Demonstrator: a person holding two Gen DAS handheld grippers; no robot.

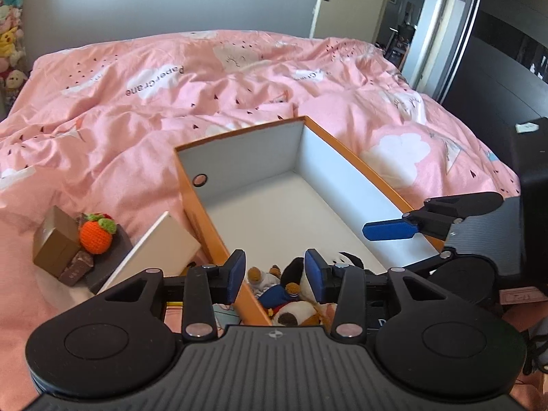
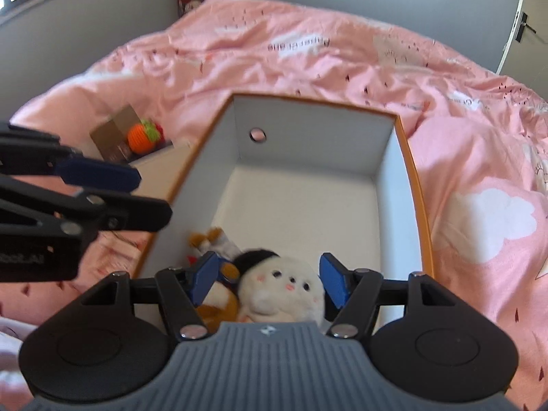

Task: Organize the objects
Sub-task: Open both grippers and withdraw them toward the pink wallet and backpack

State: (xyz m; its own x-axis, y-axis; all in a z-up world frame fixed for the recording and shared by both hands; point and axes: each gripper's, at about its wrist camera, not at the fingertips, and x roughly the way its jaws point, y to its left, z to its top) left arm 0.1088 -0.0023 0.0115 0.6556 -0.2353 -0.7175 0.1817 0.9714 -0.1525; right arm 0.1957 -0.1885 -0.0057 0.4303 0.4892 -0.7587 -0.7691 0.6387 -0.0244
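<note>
An orange cardboard box (image 1: 239, 157) with a white inside stands open on the pink bed. Several plush toys lie in its near corner: a small brown bear in blue (image 1: 274, 294), a white and brown dog (image 1: 294, 315), and a white round-faced plush with a black top (image 2: 281, 287). My left gripper (image 1: 275, 275) hangs open just above this pile, straddling the box's left wall and pressing on nothing. My right gripper (image 2: 270, 279) is open over the white plush, which sits between its blue pads (image 2: 334, 282) without being clamped. Both grippers are side by side at the box's near end.
Left of the box (image 2: 308, 130) lie an orange crochet fruit (image 1: 96, 238), a brown carton (image 1: 54, 245), a dark chocolate-like bar (image 1: 77, 269) and a white flat panel (image 1: 154, 257) leaning on the box. The far half of the box floor is bare. A dark cabinet (image 1: 531, 157) stands right of the bed.
</note>
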